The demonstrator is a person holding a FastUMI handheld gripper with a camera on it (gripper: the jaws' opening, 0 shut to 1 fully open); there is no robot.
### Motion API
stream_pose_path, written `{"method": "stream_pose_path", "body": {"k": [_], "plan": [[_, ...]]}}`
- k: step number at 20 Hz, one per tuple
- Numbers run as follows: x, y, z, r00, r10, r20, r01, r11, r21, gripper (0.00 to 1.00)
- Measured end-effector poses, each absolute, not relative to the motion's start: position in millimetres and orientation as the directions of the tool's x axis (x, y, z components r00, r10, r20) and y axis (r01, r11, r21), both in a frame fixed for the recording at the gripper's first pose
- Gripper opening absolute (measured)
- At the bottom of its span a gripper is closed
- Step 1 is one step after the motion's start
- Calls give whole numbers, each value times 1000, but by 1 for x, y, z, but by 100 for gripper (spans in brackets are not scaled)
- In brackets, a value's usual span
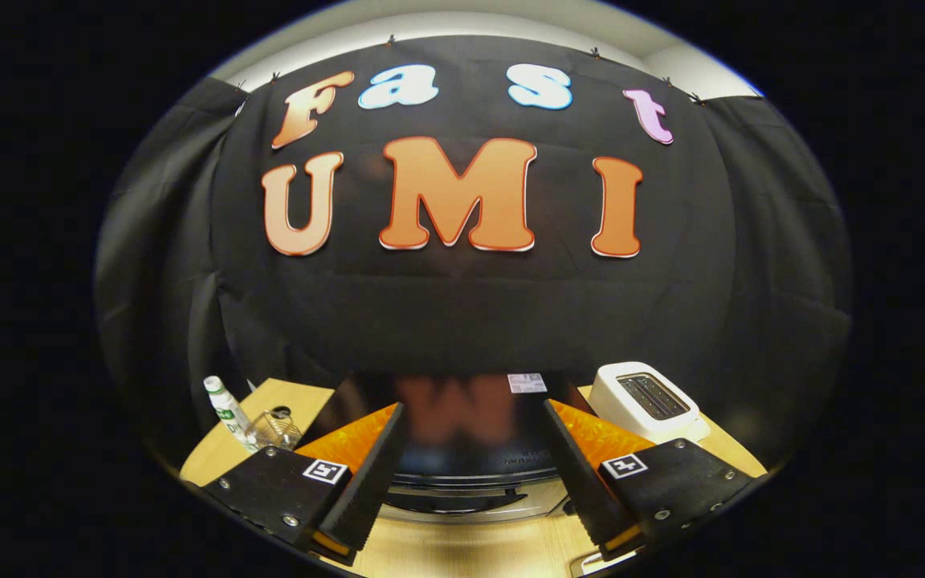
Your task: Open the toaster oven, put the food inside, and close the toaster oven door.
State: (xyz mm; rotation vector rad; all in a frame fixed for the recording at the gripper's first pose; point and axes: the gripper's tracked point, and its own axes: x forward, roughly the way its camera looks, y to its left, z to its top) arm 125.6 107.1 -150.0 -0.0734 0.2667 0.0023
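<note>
Gripper view: The gripper was held above the wooden table, its fingers spread wide with nothing between them. Directly ahead of and below the fingers stood the toaster oven, seen from above: a glossy black top with a small label near its rear edge, and a rim of the front, possibly the door handle, just visible between the fingertips. The door appeared closed, though the front face was largely hidden from this angle. No food item could be identified. A white pop-up toaster stood close beside the oven, beyond the right finger. A plastic bottle and a clear glass container stood beyond the left finger.

Judged risks: The task had not advanced past the approach. The high position left the handle poorly seen, so a descent could miss it and strike the glossy top or the door edge. A pull off-centre could drag the oven across the table toward the toaster. A wide swing leftward could topple the upright bottle.
</note>
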Motion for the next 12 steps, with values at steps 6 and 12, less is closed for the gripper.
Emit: {"method": "stream_pose_path", "body": {"k": [6, 12], "plan": [[135, 118, -190, 938, -2, -346, -32, 995, -93, 99], [126, 118, -208, 919, 2, -395, -32, 997, -71, 100]]}}
